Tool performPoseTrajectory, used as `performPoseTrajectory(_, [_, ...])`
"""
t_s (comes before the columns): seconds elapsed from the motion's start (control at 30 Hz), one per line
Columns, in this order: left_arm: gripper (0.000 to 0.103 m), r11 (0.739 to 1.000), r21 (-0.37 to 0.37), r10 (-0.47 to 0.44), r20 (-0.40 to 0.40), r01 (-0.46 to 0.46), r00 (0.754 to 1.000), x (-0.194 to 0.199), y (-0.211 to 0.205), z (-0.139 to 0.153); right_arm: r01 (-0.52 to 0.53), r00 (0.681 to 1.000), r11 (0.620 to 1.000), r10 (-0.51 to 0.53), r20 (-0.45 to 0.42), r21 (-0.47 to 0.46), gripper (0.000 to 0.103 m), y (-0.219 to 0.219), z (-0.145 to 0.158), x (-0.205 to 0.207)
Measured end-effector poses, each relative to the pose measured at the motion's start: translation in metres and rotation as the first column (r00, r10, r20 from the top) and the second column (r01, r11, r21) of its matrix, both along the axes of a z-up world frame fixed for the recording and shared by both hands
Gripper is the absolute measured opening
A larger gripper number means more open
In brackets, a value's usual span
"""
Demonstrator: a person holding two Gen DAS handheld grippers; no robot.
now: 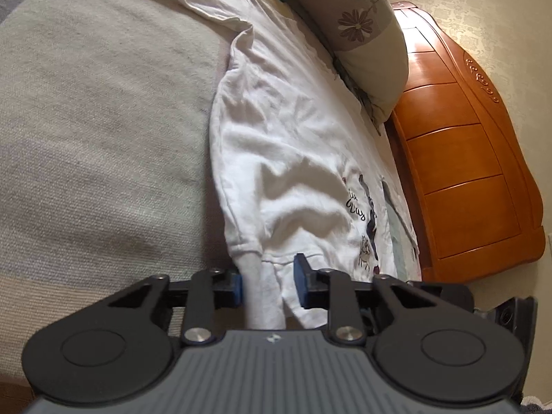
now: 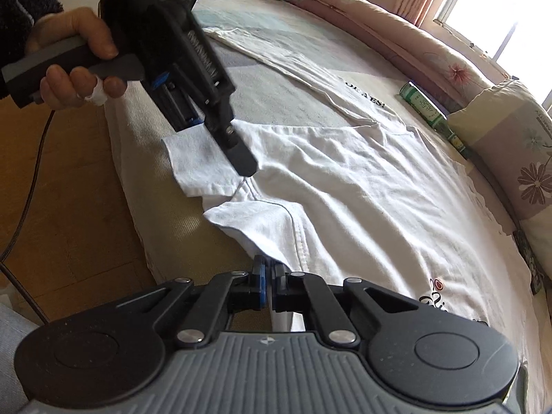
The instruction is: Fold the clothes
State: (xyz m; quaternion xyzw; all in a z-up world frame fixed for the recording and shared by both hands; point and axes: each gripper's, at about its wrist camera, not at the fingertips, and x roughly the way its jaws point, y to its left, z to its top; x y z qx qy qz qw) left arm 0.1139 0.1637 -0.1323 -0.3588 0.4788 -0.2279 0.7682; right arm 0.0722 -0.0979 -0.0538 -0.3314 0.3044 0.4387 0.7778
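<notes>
A white T-shirt (image 2: 345, 186) lies spread and wrinkled across a bed covered in a grey woven blanket (image 1: 103, 120), its printed front facing up near the right side of the right wrist view. The right gripper (image 2: 268, 277) sits at the near edge of the bed with its blue-padded fingers (image 2: 259, 276) pressed close together on a fold of the shirt's hem or sleeve, clenched on the cloth. The left gripper (image 2: 246, 169), seen from the right wrist camera, points down onto the shirt further left and farther from the camera, held by a hand (image 2: 79, 55) in a dark fuzzy sleeve; its tip touches the fabric beside a seam. In the left wrist view the left gripper (image 1: 267, 283) has its fingers spread apart, with a bunched part of the shirt between the blue pads (image 1: 300, 279), not squeezed. A second white garment (image 2: 310, 65) with black lettering lies flat farther up the bed. A floral pillow (image 2: 510, 145) and a green bottle (image 2: 427, 107) rest at the far right, next to a wooden headboard (image 1: 465, 158).
</notes>
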Motion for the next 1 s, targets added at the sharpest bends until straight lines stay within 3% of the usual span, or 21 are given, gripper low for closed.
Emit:
performPoseTrajectory(0.1, [0.01,1.0,-0.004,-0.009,0.002,0.009,1.0,-0.011,0.0,0.003,0.004,0.998,1.0,-0.003,-0.063,0.023,0.004,-0.008,0.009,0.004])
performPoseTrajectory(0.23, [0.01,1.0,-0.007,-0.004,0.015,0.004,1.0,-0.031,0.004,0.013,0.032,0.992,0.998,-0.026,-0.122,0.047,0.005,-0.024,0.016,0.004])
performPoseTrajectory(0.4, [0.012,0.984,0.175,-0.029,0.066,0.017,0.997,-0.04,0.004,0.034,0.081,0.983,0.994,-0.067,-0.169,0.074,0.01,-0.046,0.025,0.002])
performPoseTrajectory(0.47, [0.018,0.966,0.258,-0.047,0.094,0.022,0.994,-0.042,0.004,0.045,0.101,0.978,0.991,-0.084,-0.189,0.084,0.017,-0.055,0.028,0.001])
performPoseTrajectory(0.5, [0.026,0.954,0.299,-0.057,0.108,0.023,0.993,-0.043,0.004,0.051,0.111,0.976,0.99,-0.091,-0.198,0.089,0.026,-0.06,0.03,0.0])
performPoseTrajectory(0.6, [0.044,0.928,0.371,-0.117,0.202,0.034,0.972,-0.03,-0.007,0.068,0.248,0.962,0.964,-0.233,-0.144,0.095,0.047,-0.093,0.04,0.013])
performPoseTrajectory(0.7, [0.046,0.904,0.422,-0.173,0.223,0.065,0.96,-0.012,-0.027,0.062,0.434,0.897,0.898,-0.424,-0.125,0.068,0.048,-0.139,0.031,0.041])
performPoseTrajectory(0.8, [0.046,0.881,0.463,-0.216,0.211,0.097,0.953,0.006,-0.048,0.046,0.598,0.796,0.8,-0.586,-0.152,0.047,0.048,-0.188,0.014,0.058])
performPoseTrajectory(0.87, [0.046,0.864,0.489,-0.244,0.202,0.118,0.949,0.017,-0.062,0.035,0.679,0.726,0.73,-0.654,-0.212,0.072,0.048,-0.222,0.006,0.059])
performPoseTrajectory(1.0, [0.058,0.867,0.485,-0.259,0.242,0.114,0.935,0.014,-0.066,0.031,0.775,0.619,0.622,-0.713,-0.329,0.111,0.048,-0.271,-0.006,0.052])
